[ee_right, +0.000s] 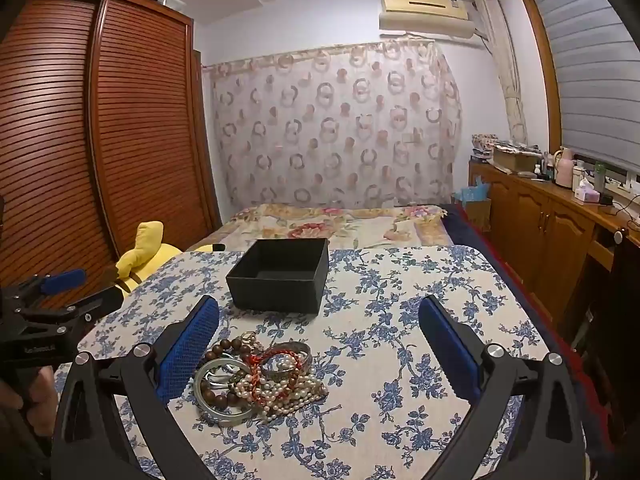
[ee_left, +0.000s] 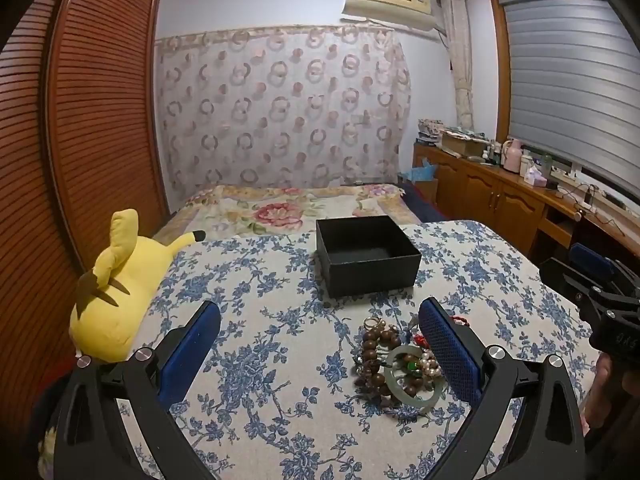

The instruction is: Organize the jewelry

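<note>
A heap of jewelry (ee_right: 260,376) lies on the blue-flowered cloth: a pale green bangle (ee_right: 218,390), brown wooden beads (ee_right: 230,346), pearl strands (ee_right: 288,394), a red cord bracelet and a silver bangle (ee_right: 290,356). It also shows in the left wrist view (ee_left: 400,364). An open black box (ee_right: 280,280) stands behind it, empty inside as far as I see; the left wrist view shows it too (ee_left: 366,260). My left gripper (ee_left: 320,344) is open, the heap by its right finger. My right gripper (ee_right: 320,344) is open, the heap by its left finger.
A yellow plush toy (ee_left: 116,300) lies at the table's left edge. Behind the table is a bed (ee_right: 340,224) with a flowered cover. A wooden wardrobe (ee_right: 100,120) stands left, and a wooden sideboard (ee_right: 552,216) with bottles stands right under the window.
</note>
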`<move>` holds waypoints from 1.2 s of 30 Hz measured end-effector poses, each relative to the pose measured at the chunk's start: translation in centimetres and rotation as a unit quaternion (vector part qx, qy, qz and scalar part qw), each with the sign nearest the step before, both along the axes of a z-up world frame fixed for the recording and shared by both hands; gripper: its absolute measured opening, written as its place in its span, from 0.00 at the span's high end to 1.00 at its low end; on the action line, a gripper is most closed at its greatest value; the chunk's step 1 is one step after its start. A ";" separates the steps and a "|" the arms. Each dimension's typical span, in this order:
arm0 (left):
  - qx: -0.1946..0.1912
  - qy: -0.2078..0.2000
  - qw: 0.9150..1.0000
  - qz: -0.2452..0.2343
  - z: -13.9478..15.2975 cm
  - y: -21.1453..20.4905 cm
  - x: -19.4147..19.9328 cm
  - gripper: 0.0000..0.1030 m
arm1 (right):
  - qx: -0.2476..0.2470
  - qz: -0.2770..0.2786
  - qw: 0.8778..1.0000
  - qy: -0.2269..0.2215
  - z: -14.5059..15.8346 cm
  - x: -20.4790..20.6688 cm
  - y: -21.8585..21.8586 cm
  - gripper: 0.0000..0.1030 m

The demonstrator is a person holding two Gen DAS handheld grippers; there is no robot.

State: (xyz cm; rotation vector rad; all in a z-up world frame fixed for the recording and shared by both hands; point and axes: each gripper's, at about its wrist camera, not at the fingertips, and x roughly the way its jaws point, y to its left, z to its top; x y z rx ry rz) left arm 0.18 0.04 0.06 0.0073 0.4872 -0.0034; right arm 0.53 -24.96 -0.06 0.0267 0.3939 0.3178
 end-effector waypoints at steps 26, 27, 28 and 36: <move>-0.001 -0.002 1.000 -0.004 0.3 0.5 -0.6 0.07 | 0.003 0.000 1.000 0.002 -0.1 0.0 -0.1 0.02; -0.001 -0.002 1.000 -0.004 0.4 0.5 -0.5 0.07 | 0.003 0.000 1.000 0.002 -0.1 0.1 -0.1 0.02; -0.001 -0.002 1.000 -0.004 0.4 0.6 -0.5 0.07 | 0.003 0.000 1.000 0.003 -0.1 0.1 -0.1 0.02; -0.001 -0.004 1.000 -0.002 0.1 0.3 -0.6 0.07 | 0.003 0.000 1.000 0.002 -0.1 0.1 -0.1 0.02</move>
